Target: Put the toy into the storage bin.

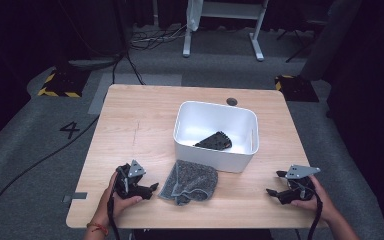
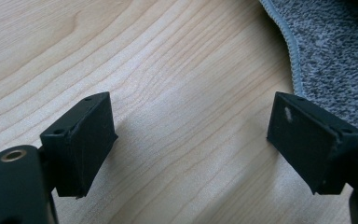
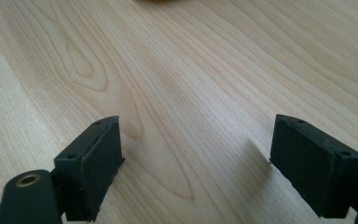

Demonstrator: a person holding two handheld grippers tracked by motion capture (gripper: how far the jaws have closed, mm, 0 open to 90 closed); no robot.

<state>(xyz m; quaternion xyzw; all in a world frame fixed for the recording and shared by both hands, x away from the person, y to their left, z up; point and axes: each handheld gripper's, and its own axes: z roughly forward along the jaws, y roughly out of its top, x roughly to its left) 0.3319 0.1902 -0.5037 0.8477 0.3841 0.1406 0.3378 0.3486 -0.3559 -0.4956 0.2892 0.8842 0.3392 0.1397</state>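
A grey speckled cloth (image 1: 190, 181) lies crumpled on the wooden table (image 1: 140, 120), just in front of a white bin (image 1: 215, 134) that holds a dark item (image 1: 214, 141). My left gripper (image 1: 153, 186) rests low at the front left, held by a hand, jaws open and pointing toward the cloth. In the left gripper view the cloth's hemmed edge (image 2: 335, 51) lies past the right jaw, and bare wood shows between the jaws of the left gripper (image 2: 191, 135). My right gripper (image 1: 275, 183) sits at the front right, open over bare wood (image 3: 196, 154), pointing left.
A round cable hole (image 1: 232, 101) sits at the table's far edge behind the bin. Black cables trail from both grippers over the near edge. On the floor beyond are yellow-black marked blocks (image 1: 62, 82) and white desk legs (image 1: 256, 45).
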